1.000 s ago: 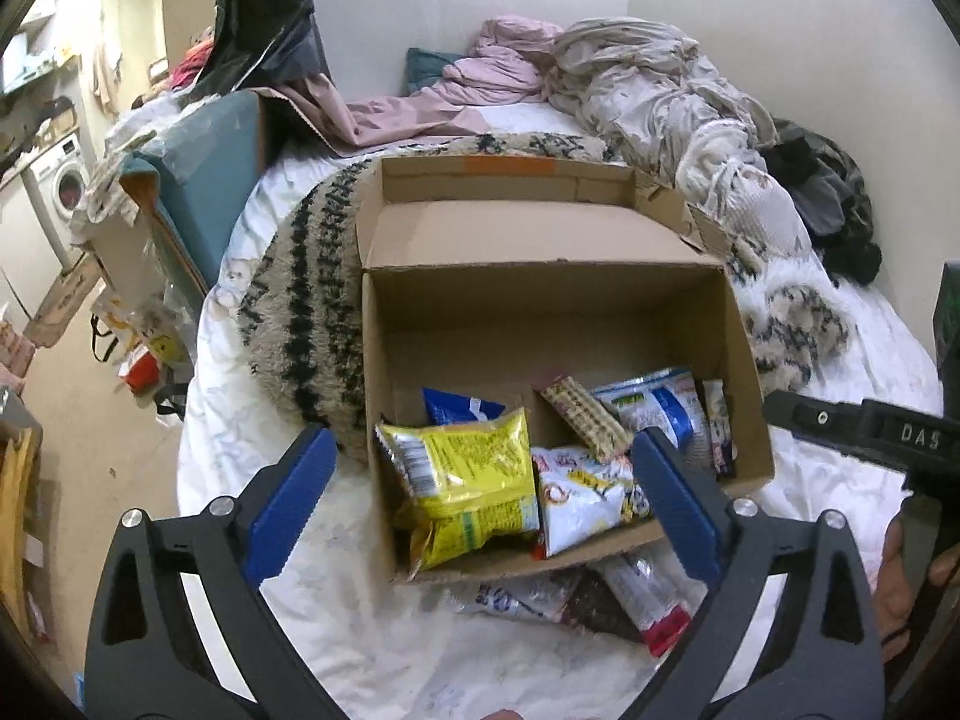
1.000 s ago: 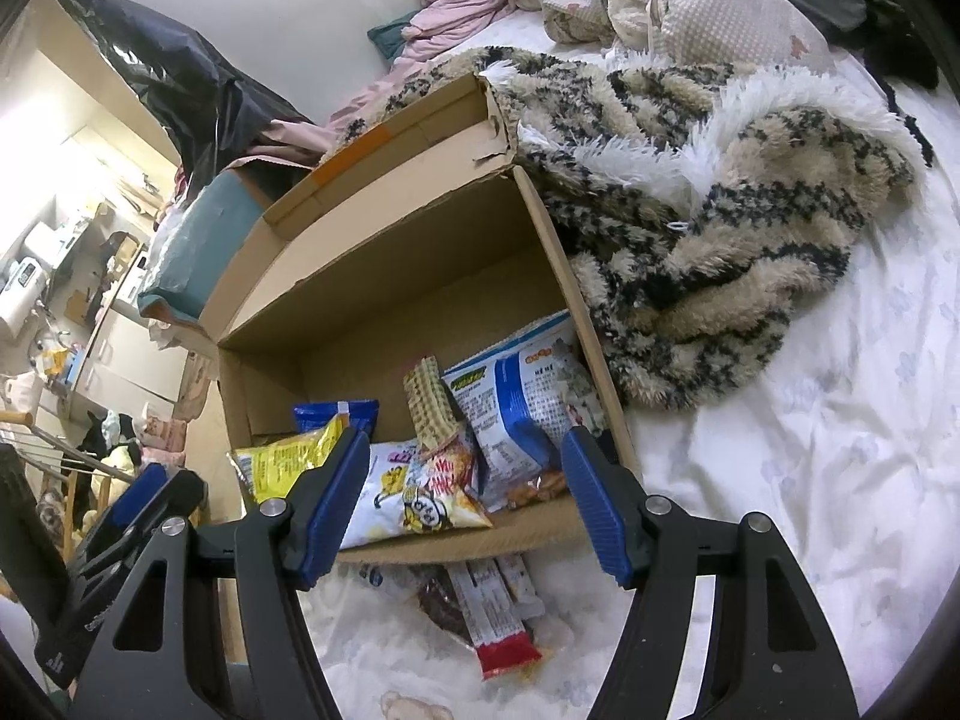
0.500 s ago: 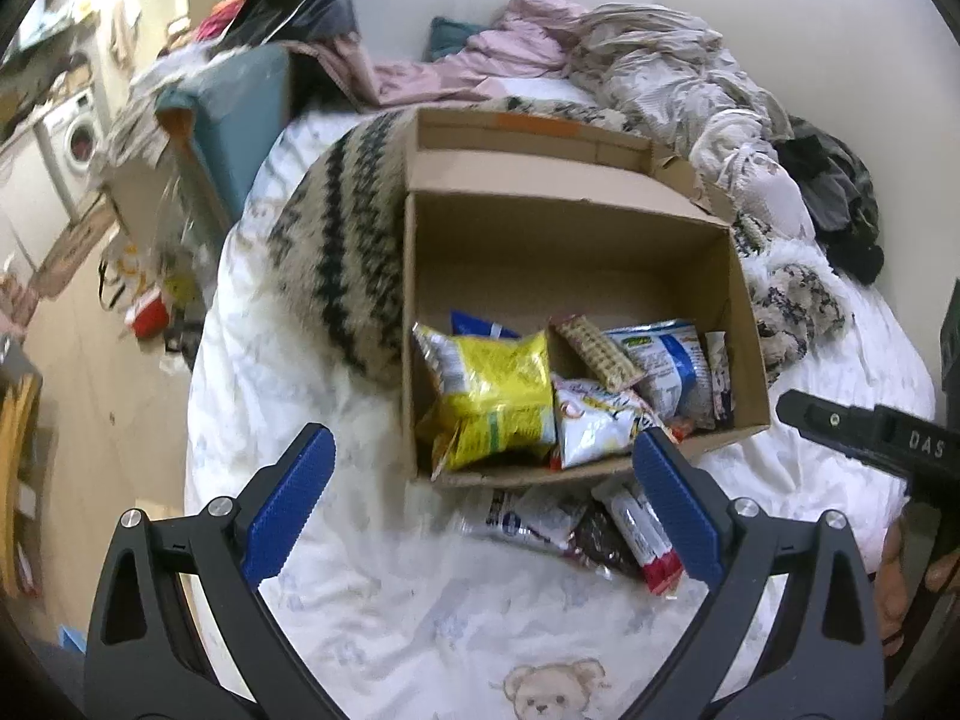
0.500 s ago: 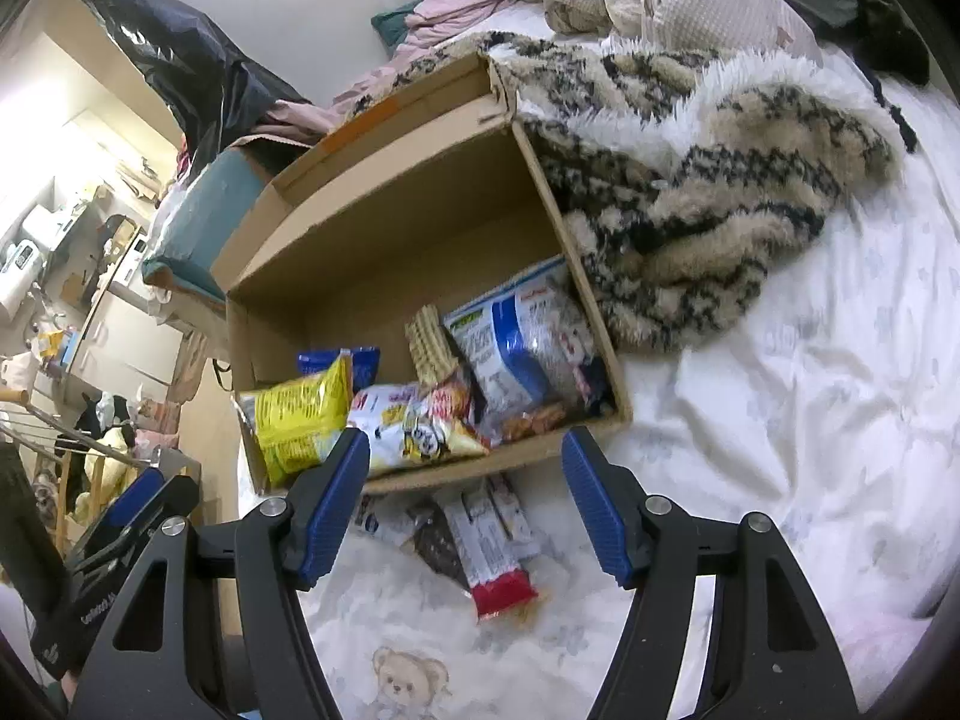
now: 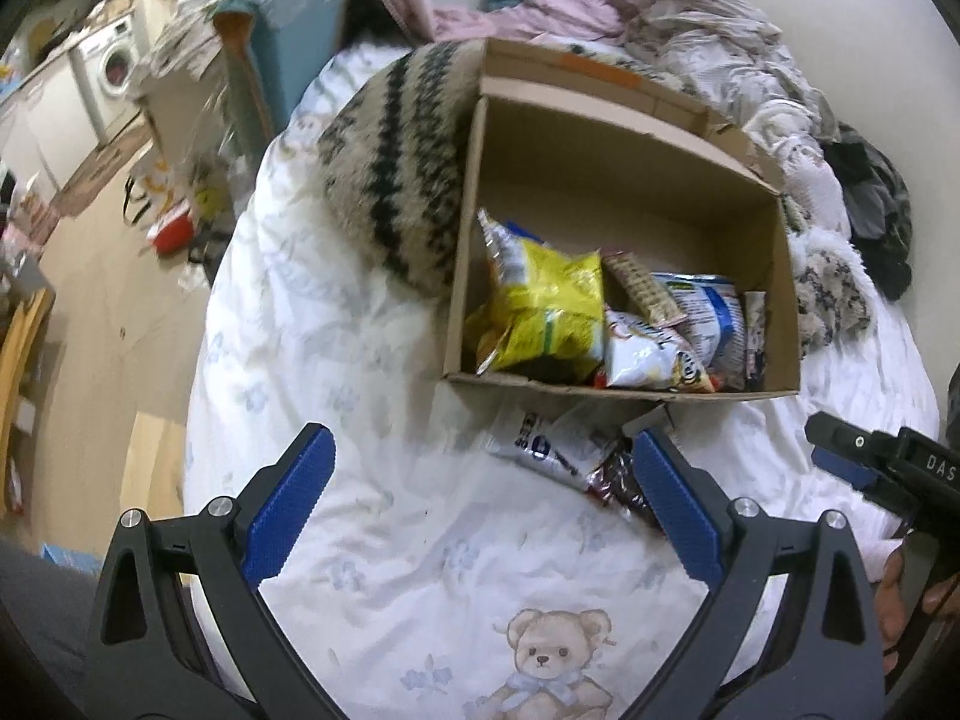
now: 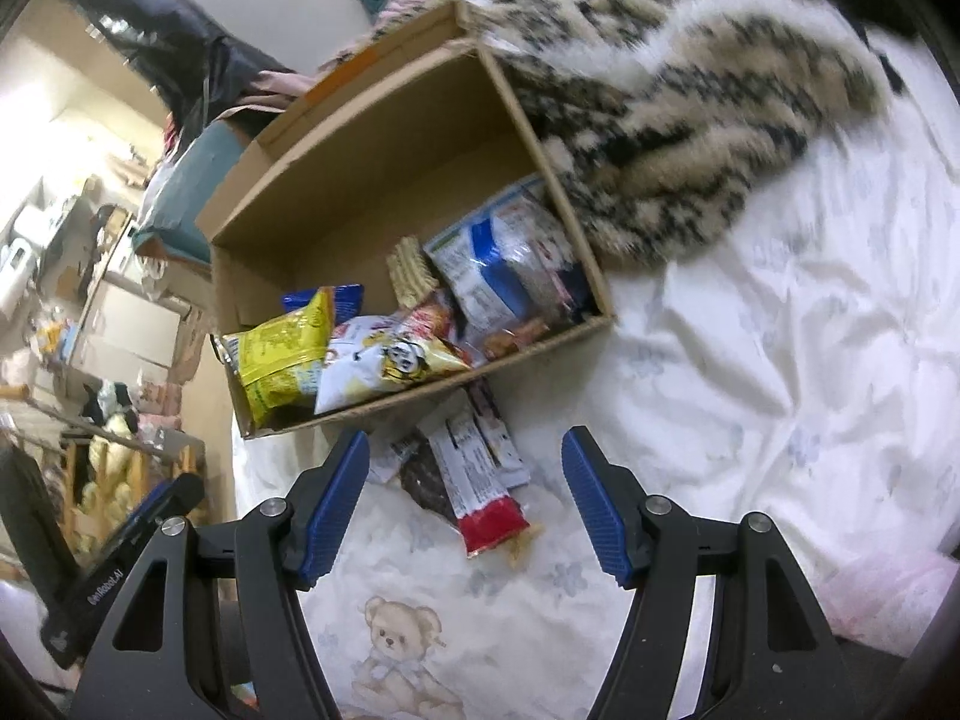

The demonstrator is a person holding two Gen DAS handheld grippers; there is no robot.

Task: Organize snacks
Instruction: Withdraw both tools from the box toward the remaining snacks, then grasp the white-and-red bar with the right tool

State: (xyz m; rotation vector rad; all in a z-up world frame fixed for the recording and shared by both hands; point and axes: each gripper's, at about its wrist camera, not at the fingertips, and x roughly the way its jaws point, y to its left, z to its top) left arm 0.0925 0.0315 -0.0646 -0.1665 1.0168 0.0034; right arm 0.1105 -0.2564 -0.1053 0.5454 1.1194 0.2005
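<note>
An open cardboard box (image 5: pixel 630 168) (image 6: pixel 384 138) sits on the bed and holds several snack bags: a yellow bag (image 5: pixel 546 306) (image 6: pixel 279 354), a white bag (image 5: pixel 648 354) (image 6: pixel 384 360), a cracker pack (image 5: pixel 642 288) and a blue-white bag (image 6: pixel 498 252). Loose snack packets (image 5: pixel 564 450) (image 6: pixel 474 468) lie on the sheet in front of the box. My left gripper (image 5: pixel 480 492) is open and empty, above the sheet before the box. My right gripper (image 6: pixel 465 498) is open and empty, just above the loose packets.
A furry patterned blanket (image 5: pixel 402 150) (image 6: pixel 690 138) lies around the box. A pile of clothes (image 5: pixel 690 18) is at the bed's far end. The bed's left edge drops to a cluttered floor (image 5: pixel 90 300). The sheet has a teddy bear print (image 5: pixel 552 648).
Both grippers have pulled back and risen from the box, so more of the sheet and the loose packets show. Both stay open.
</note>
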